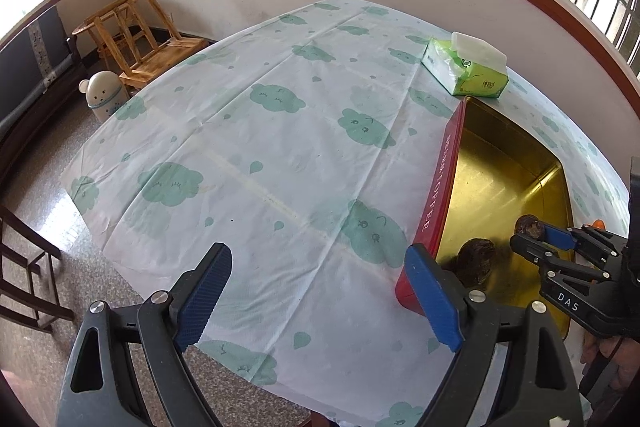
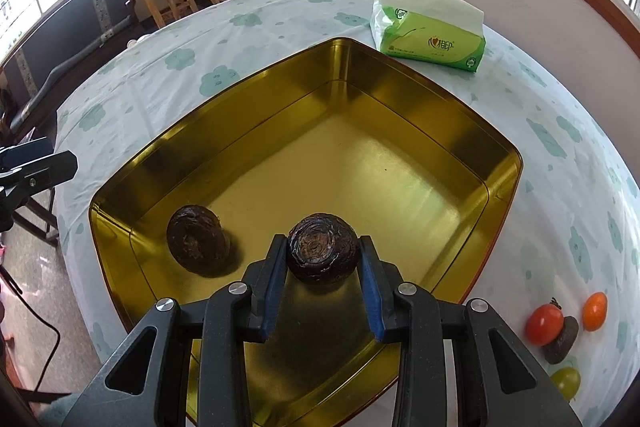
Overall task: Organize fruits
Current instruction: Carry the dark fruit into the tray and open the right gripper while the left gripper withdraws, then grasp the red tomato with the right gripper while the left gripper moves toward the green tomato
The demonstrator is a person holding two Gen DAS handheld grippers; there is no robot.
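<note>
A gold tin (image 2: 400, 131) with red outer walls (image 1: 440, 179) stands on the cloud-print tablecloth. My right gripper (image 2: 322, 247) is shut on a dark brown wrinkled fruit (image 2: 322, 259) and holds it just above the tin's near floor. In the left wrist view that gripper (image 1: 532, 235) and its fruit (image 1: 529, 227) show at the right. A second dark fruit (image 2: 197, 245) lies in the tin's near left corner. My left gripper (image 1: 318, 263) hangs open over bare cloth left of the tin, with nothing between its fingers.
A red fruit (image 2: 543, 325), an orange one (image 2: 595, 311), a dark one (image 2: 562, 341) and a green one (image 2: 566, 381) lie on the cloth right of the tin. A green tissue pack (image 2: 430, 27) sits behind it. Wooden chairs (image 1: 136, 35) stand beyond the table's edge.
</note>
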